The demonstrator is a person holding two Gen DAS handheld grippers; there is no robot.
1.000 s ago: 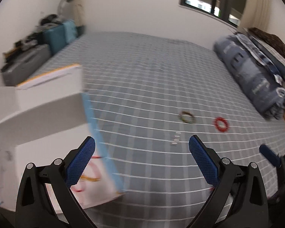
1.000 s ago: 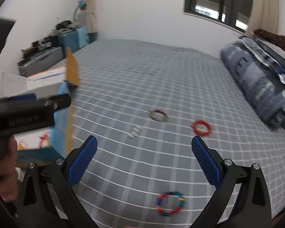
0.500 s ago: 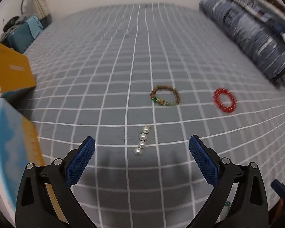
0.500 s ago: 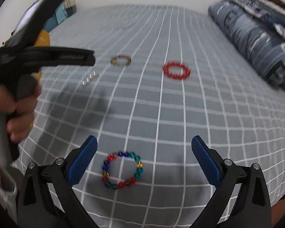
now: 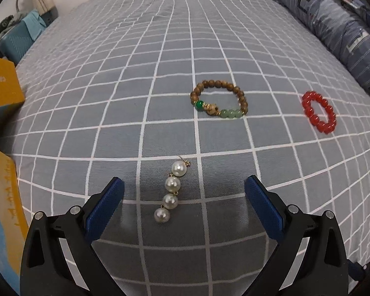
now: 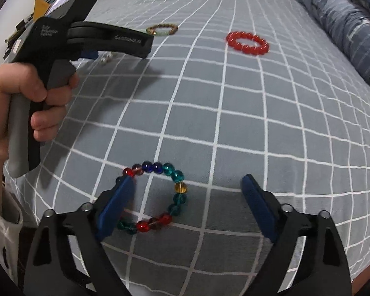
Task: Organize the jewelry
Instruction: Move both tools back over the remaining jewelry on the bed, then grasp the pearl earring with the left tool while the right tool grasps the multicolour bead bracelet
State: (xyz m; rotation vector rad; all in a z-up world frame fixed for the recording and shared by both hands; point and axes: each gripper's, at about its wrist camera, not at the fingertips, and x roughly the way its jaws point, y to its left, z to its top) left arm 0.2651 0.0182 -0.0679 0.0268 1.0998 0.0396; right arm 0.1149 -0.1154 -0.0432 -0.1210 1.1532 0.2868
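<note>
The right gripper (image 6: 186, 185) is closing, with the multicoloured bracelet (image 6: 155, 197) lying between its jaws and its left pad over the ring's edge; no grip is made yet. The left gripper (image 5: 183, 188) stands wide apart around the pearl strand (image 5: 171, 193), not touching it. Beyond the fingers lie one wooden bracelet (image 5: 219, 98) and one red bracelet (image 5: 319, 112). All four pieces sit on the bedsheet (image 5: 160, 49), so sorting looks barely begun. One box (image 5: 2, 197) waits left of the left fingers.
</note>
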